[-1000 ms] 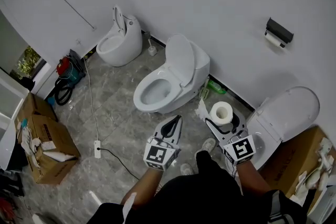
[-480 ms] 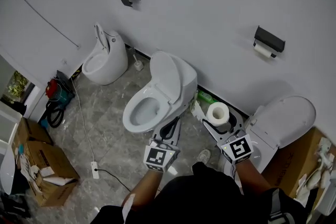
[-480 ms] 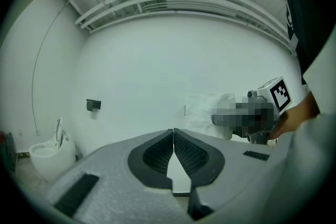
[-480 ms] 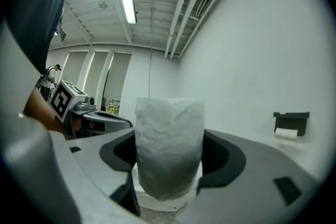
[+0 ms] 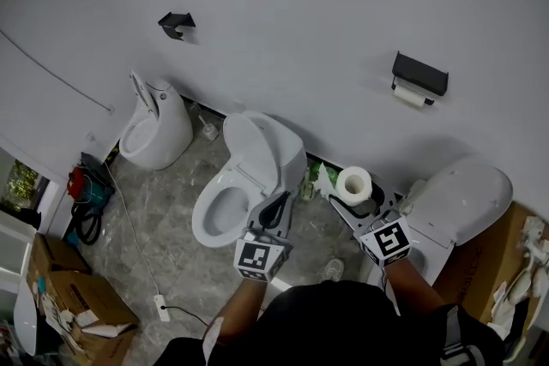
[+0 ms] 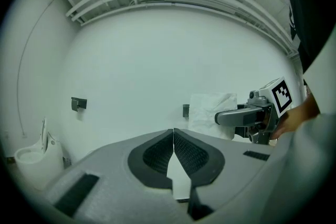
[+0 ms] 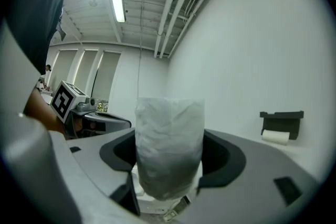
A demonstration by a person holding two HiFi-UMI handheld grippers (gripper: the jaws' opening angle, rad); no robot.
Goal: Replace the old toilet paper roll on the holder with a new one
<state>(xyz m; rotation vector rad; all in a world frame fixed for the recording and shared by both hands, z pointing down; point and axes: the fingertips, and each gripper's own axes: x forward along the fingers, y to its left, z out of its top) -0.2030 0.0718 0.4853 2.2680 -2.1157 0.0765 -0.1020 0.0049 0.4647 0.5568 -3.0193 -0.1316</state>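
Black wall holder (image 5: 420,73), far right, carries a white roll (image 5: 410,96); right tongs (image 5: 356,195) grasp the new roll (image 5: 354,181), left tongs (image 5: 281,203) clenched

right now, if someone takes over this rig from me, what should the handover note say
Left gripper: shut, empty.
Right gripper: shut on the new roll, which stands upright between its jaws.
Holder: on the wall ahead and to the right, with the old roll still on it. Neither gripper is at it.
Done: new roll in hand.
Left: go to the holder, take the old roll off (probably with the free left gripper), then fit the new roll.
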